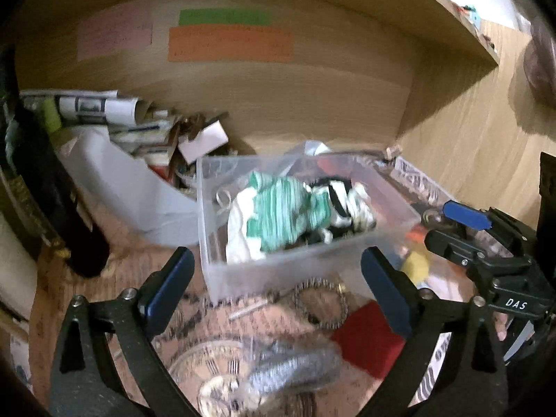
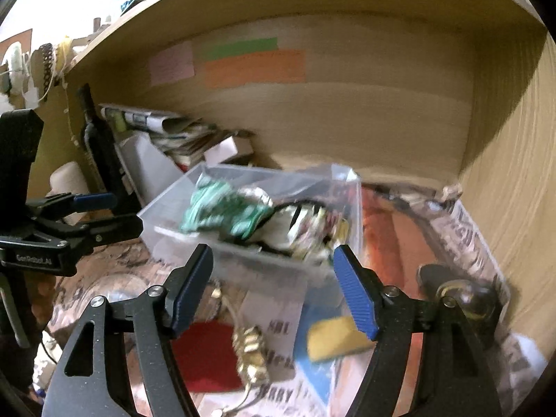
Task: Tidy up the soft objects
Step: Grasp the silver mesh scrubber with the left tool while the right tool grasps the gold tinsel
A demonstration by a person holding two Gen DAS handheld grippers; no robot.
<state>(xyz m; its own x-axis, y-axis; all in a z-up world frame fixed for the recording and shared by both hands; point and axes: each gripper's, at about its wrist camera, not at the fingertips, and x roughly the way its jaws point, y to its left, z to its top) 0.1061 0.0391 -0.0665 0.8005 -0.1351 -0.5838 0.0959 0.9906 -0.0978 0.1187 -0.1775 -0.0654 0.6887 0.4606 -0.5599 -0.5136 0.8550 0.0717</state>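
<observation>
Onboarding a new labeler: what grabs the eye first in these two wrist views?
The clear plastic bin mid-frame, holding a green-and-white striped cloth beside a black-and-white one. Behind it, orange, green and pink paper strips on the wooden back wall. Nearer, both the left gripper and right gripper hang open and empty over a cluttered surface with a red cloth.

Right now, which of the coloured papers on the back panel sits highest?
The green strip: it sits directly above the wider orange sheet, while the pink sheet hangs to their left.
</observation>
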